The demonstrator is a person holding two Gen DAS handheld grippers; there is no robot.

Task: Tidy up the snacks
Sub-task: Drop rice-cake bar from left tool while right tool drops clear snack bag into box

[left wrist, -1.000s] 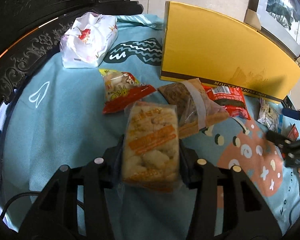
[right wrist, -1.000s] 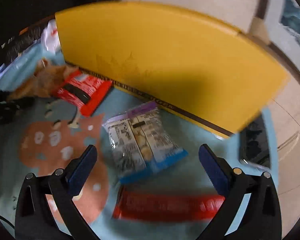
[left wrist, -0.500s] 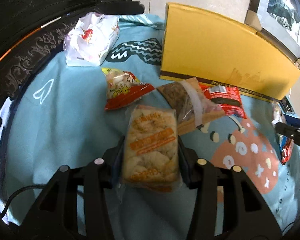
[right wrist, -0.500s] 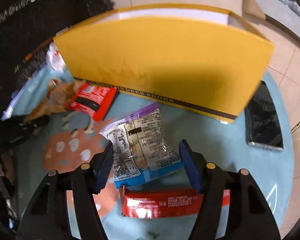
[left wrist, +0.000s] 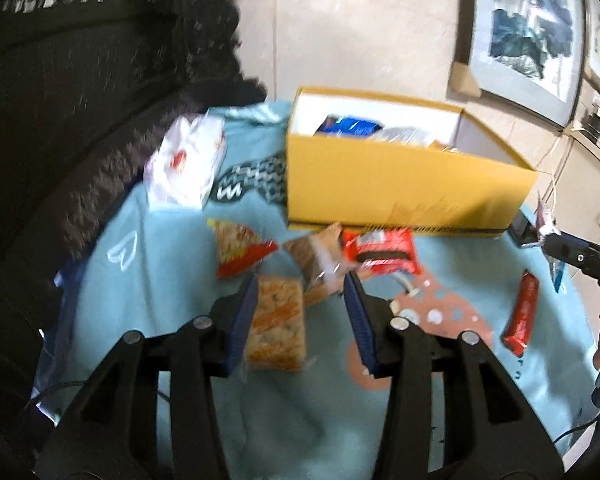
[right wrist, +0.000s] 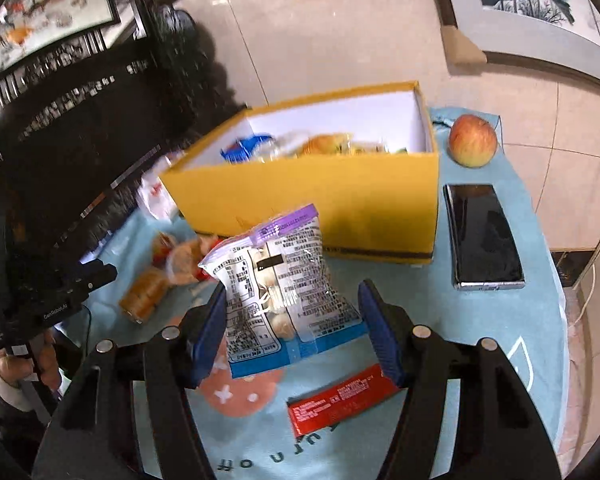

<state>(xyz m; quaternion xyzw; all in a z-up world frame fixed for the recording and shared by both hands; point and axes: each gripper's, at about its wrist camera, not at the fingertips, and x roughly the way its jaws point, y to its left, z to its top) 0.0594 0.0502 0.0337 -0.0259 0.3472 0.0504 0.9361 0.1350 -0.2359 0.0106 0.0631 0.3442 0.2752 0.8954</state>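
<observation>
The right hand-held gripper (right wrist: 292, 330) grasps a clear snack packet (right wrist: 282, 292) before the yellow box (right wrist: 340, 200). The left hand-held gripper (left wrist: 300, 320) has just been closing; the orange snack pack (left wrist: 276, 326) leans against one finger, the grip uncertain.

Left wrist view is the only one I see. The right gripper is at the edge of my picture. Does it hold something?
Observer: Yes. The right gripper is shut on a white packet with a purple top. Its jaws have just been closing, with the packet between them.
Operator: Thank you. Is anything hidden from me behind the yellow box?
Observer: A red and yellow apple lies on the blue cloth, near the far right corner of the box.
</observation>
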